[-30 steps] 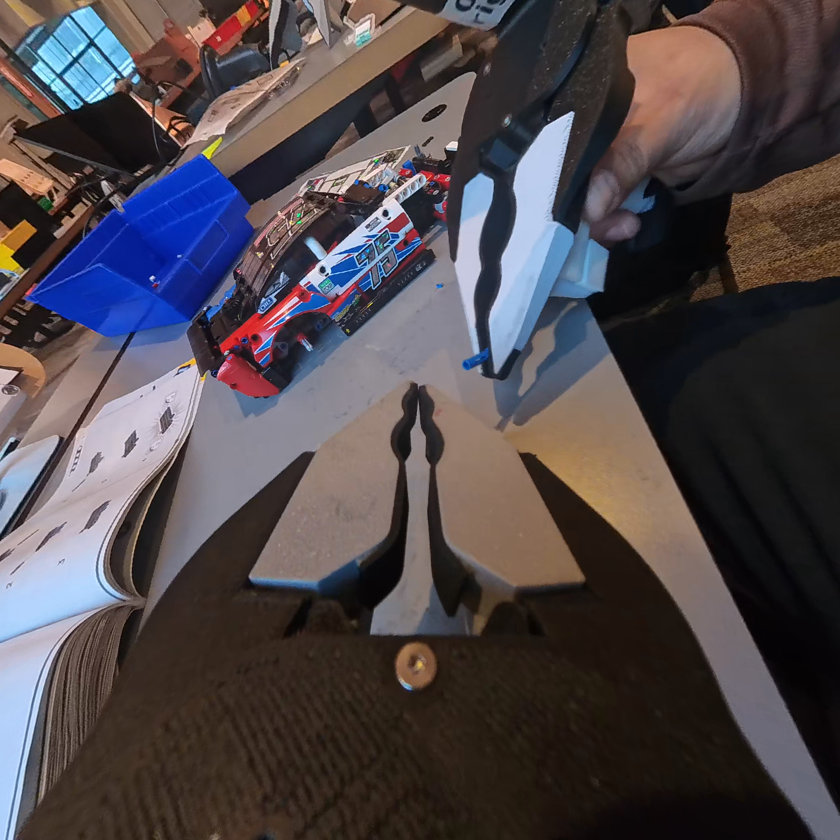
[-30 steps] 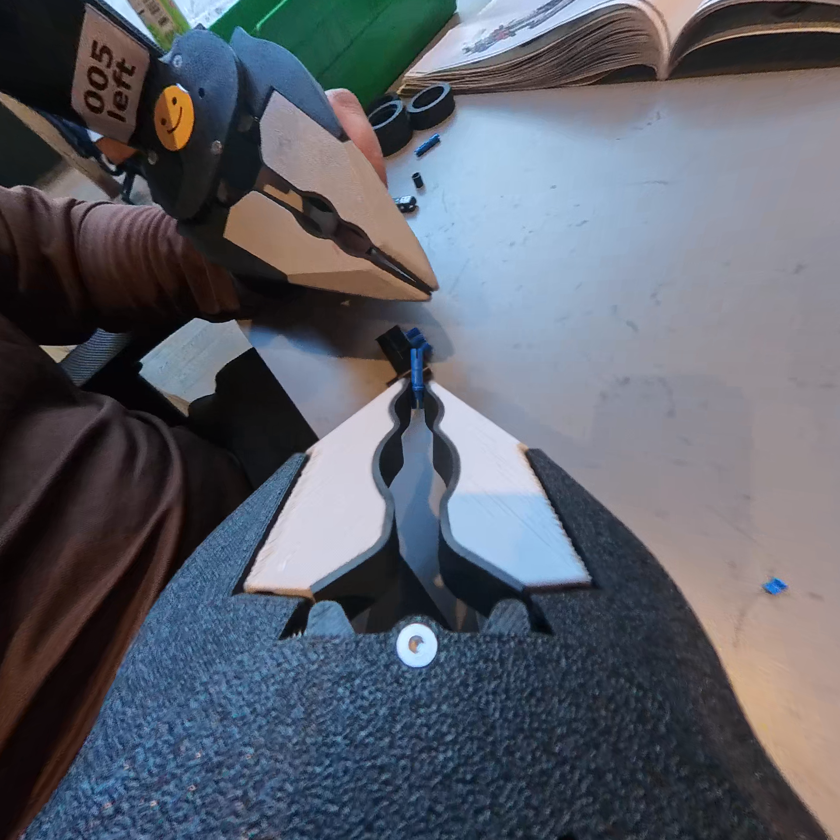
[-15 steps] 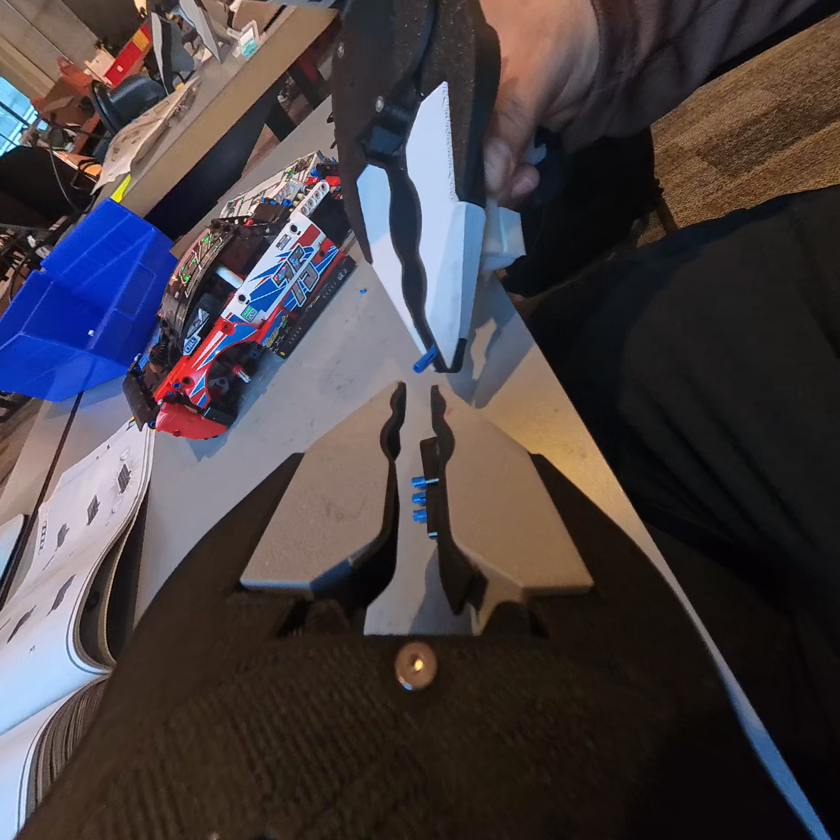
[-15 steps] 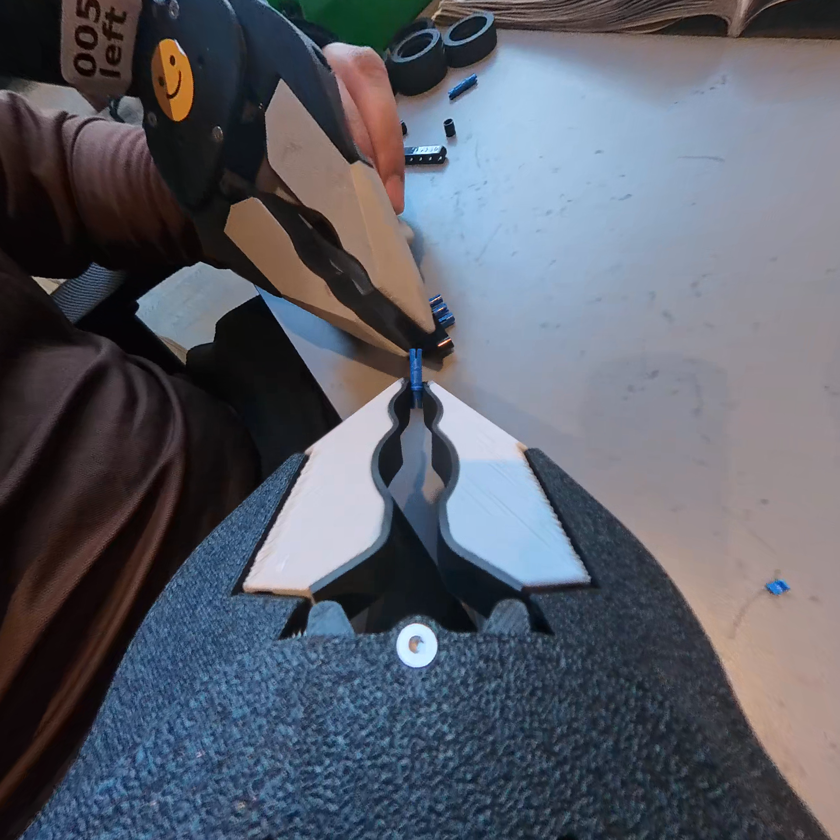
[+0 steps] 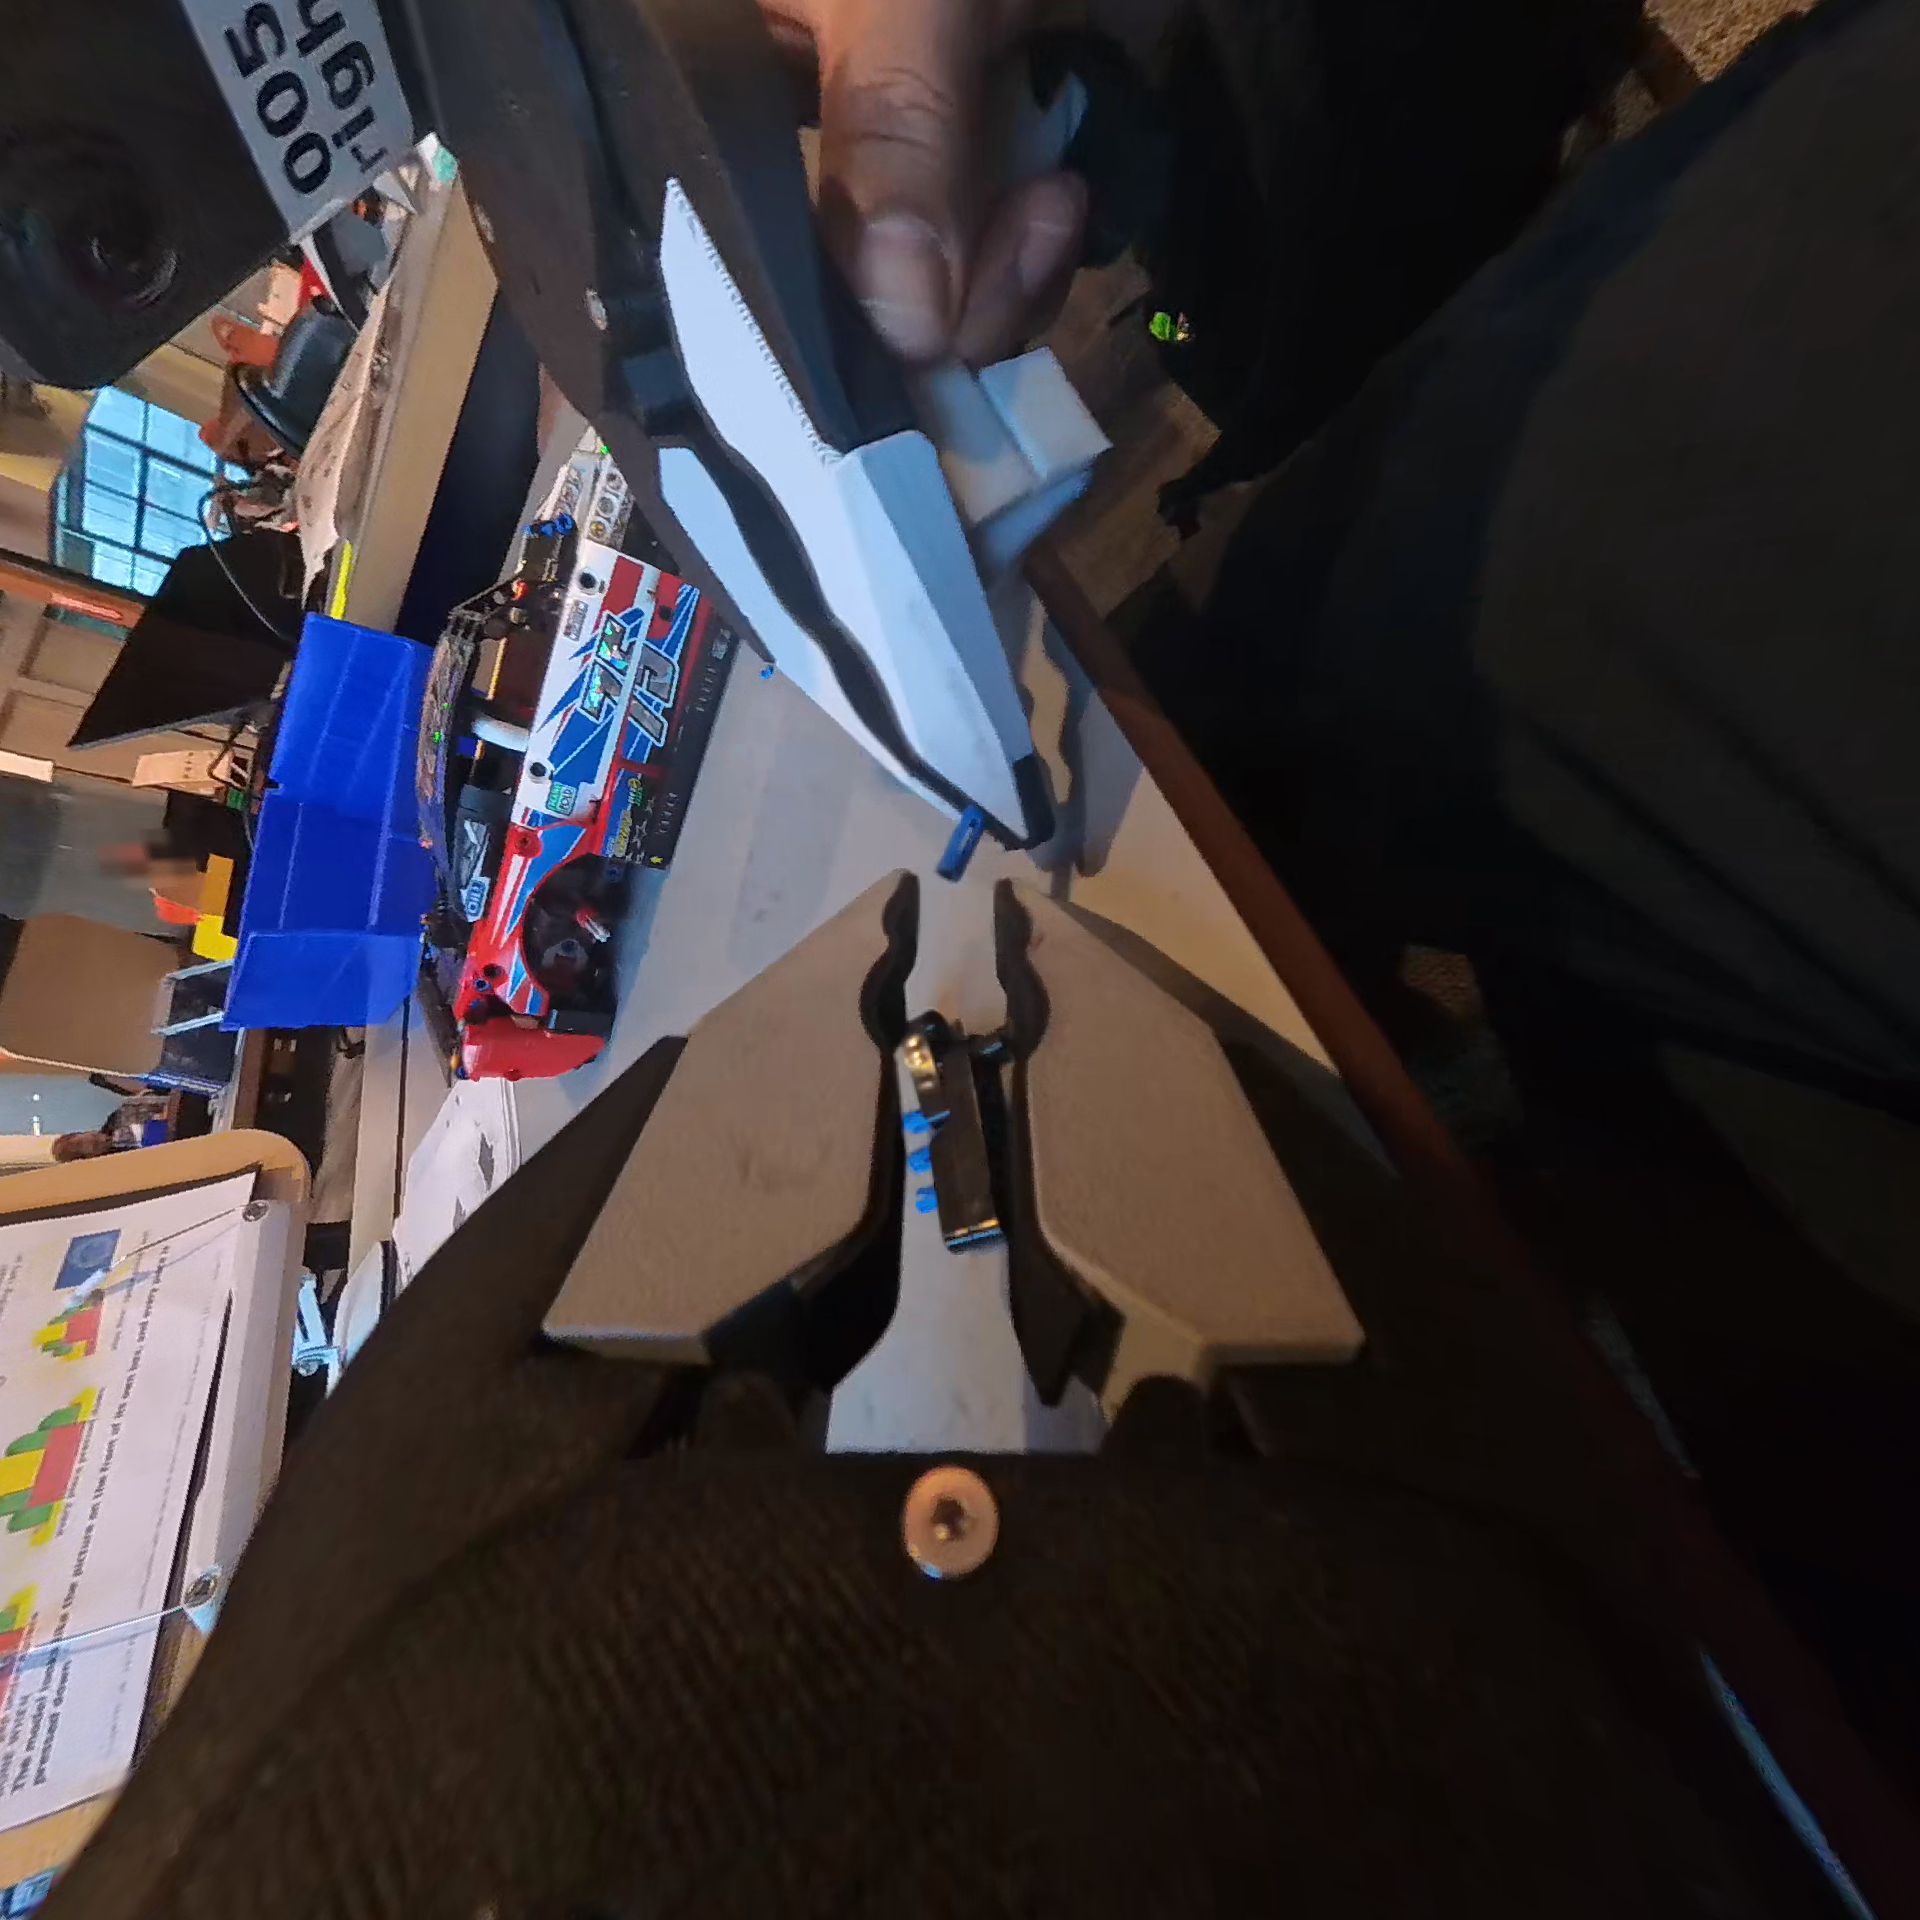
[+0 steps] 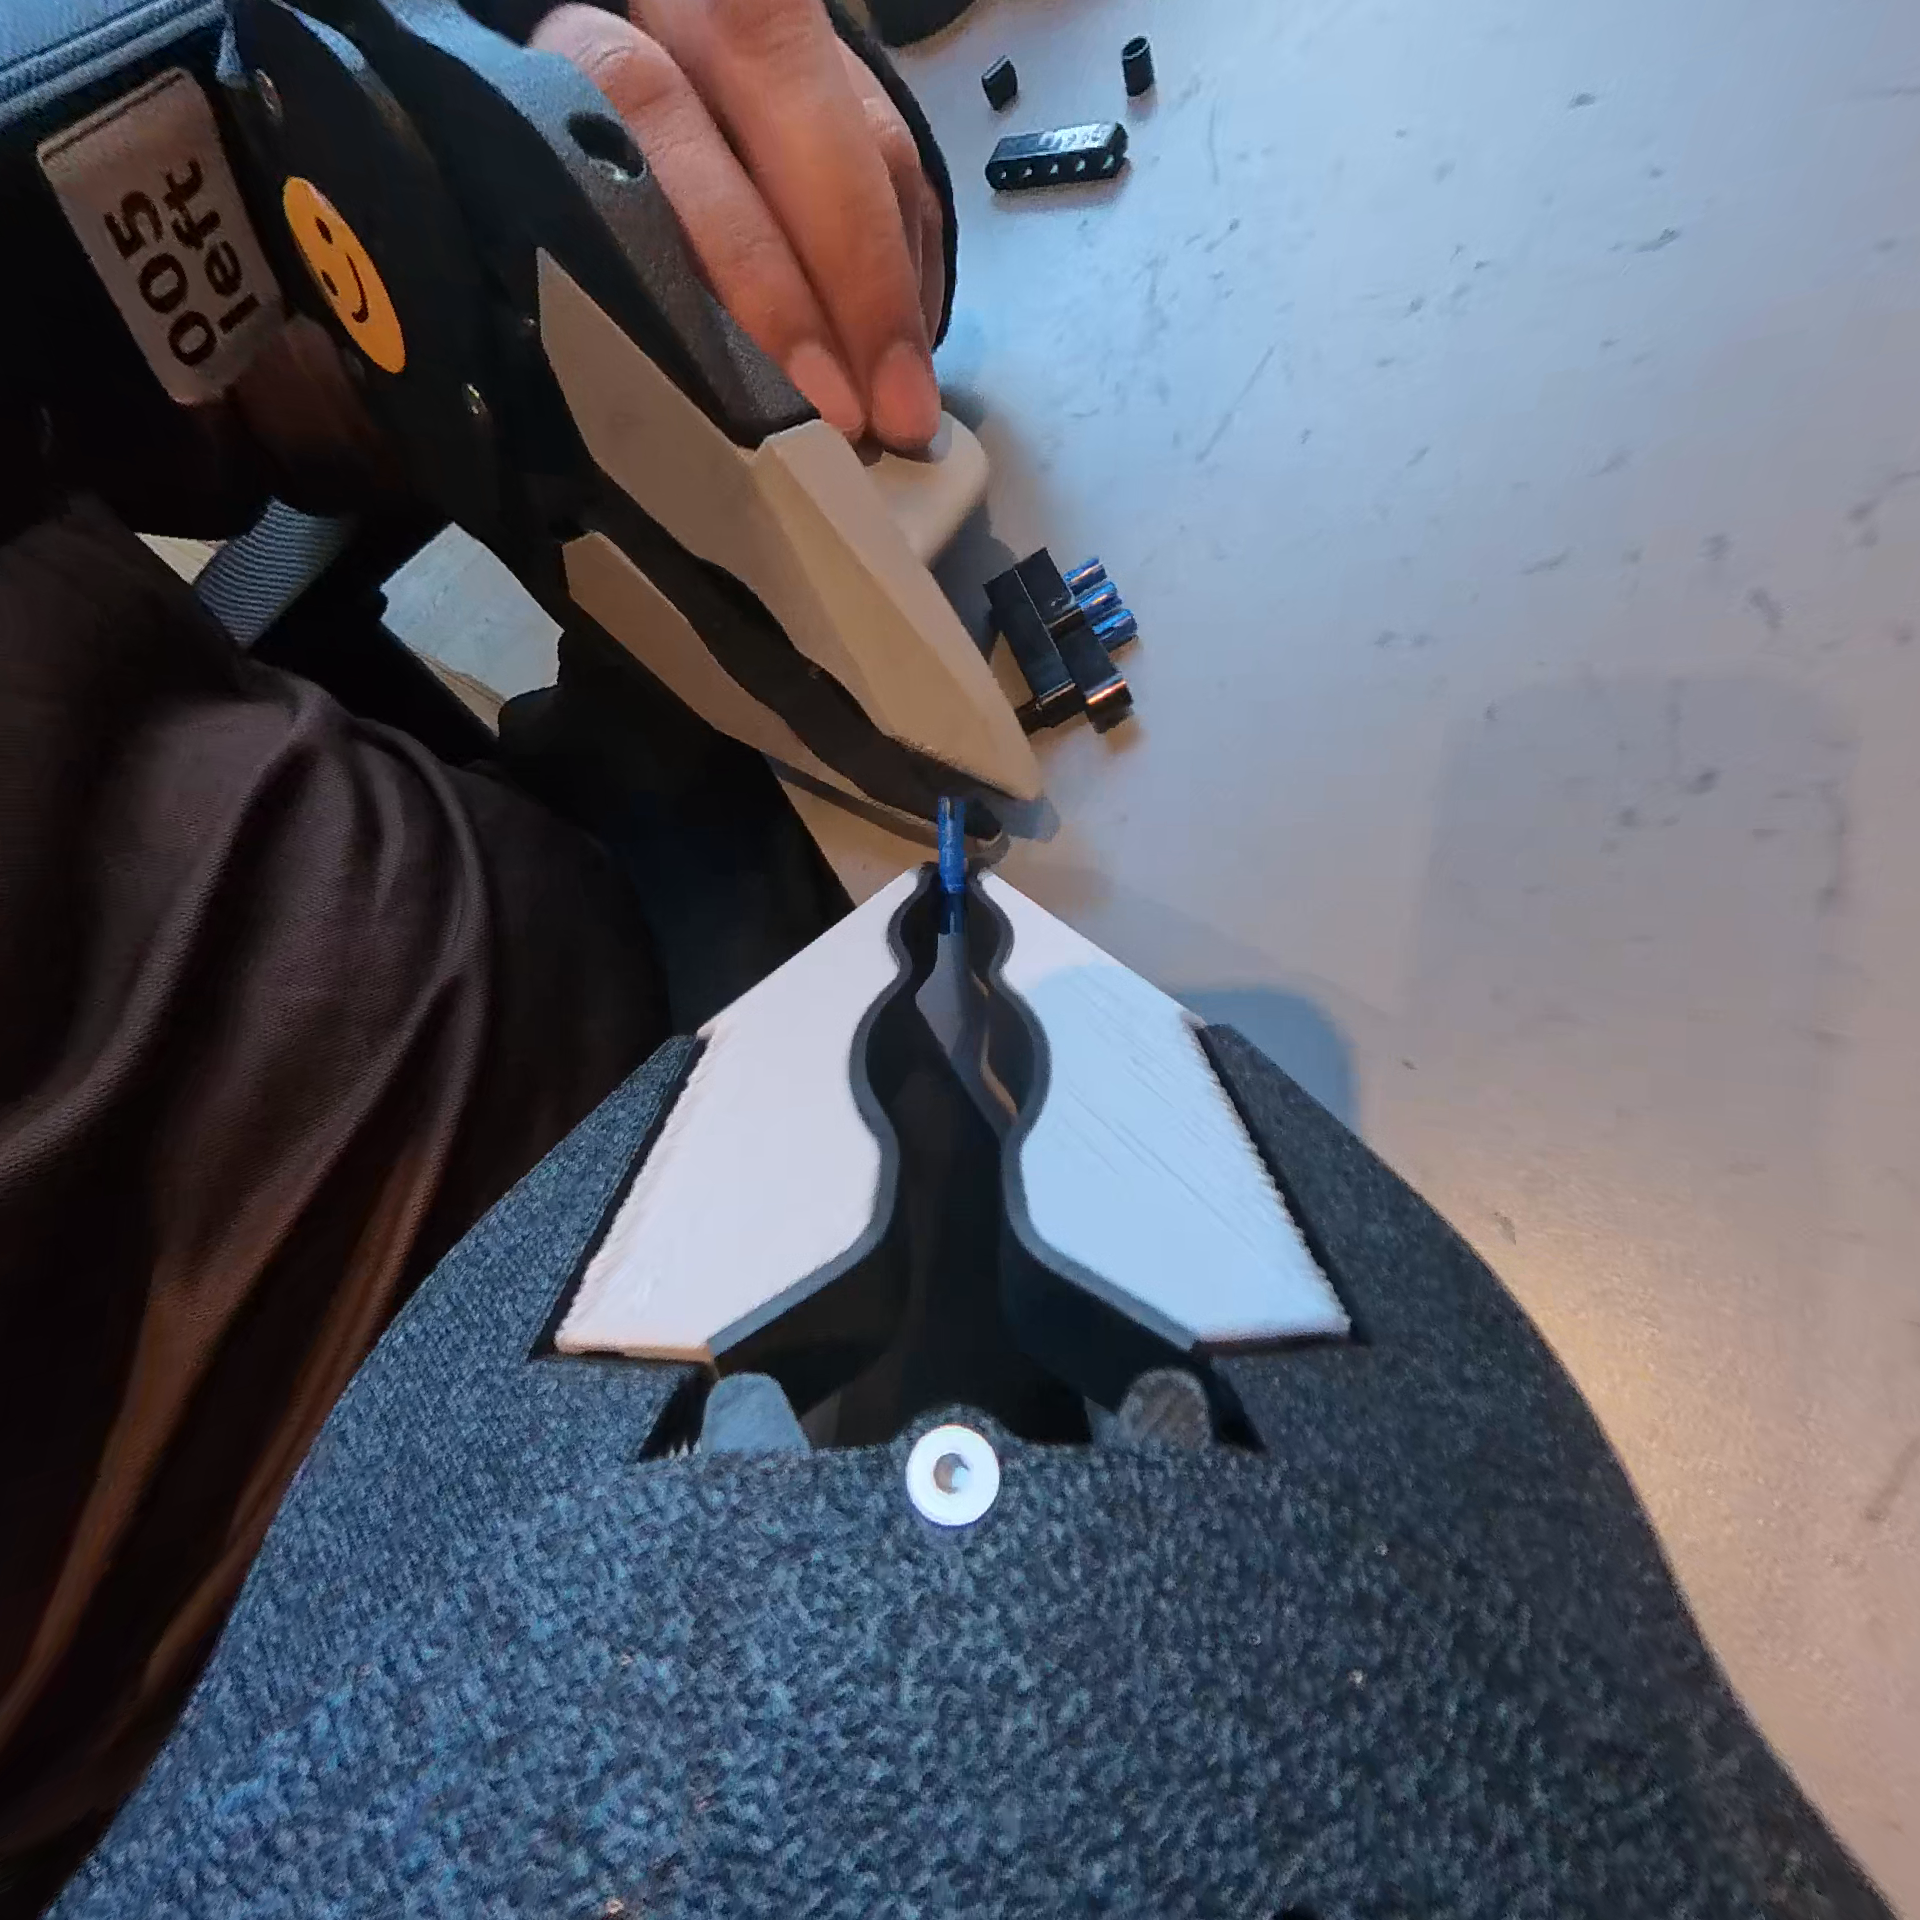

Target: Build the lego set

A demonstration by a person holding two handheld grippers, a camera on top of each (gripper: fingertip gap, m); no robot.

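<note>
Left wrist view. Left gripper [image 5: 954, 891] tilted over the table [image 5: 800, 821], jaws parted a little, nothing held. Beam [image 5: 961, 1138], black, lies on the table in the gap between its fingers, blue pegs on its left side; whether the right finger touches it, cannot tell. Right gripper [image 5: 1013, 826] comes down from above, a hand [image 5: 914, 177] on it, tips closed on a blue pin [image 5: 961, 831] that sticks out sideways just ahead of the left tips. Farther back: car [image 5: 561, 790], red, white and blue, on the table; bin [image 5: 332, 842], blue, beside it; manual [image 5: 457, 1164] near the car's front (only a corner shows).

Right wrist view. Right gripper [image 6: 951, 883] nearly closed, pin [image 6: 950, 847] pinched upright at the very tips. Left gripper [image 6: 987, 800] points down from upper left, a hand [image 6: 800, 208] on its trigger, tips just beyond the pin, close to touching it. Beam [image 6: 1065, 649] sits on the table [image 6: 1507, 520] just right of the left gripper, three blue pegs pointing away. Second beam [image 6: 1055, 156], black, lies farther off with two small black bushes [image 6: 1138, 50] by it. Sleeve [image 6: 260, 935], brown, fills the left side.
</note>
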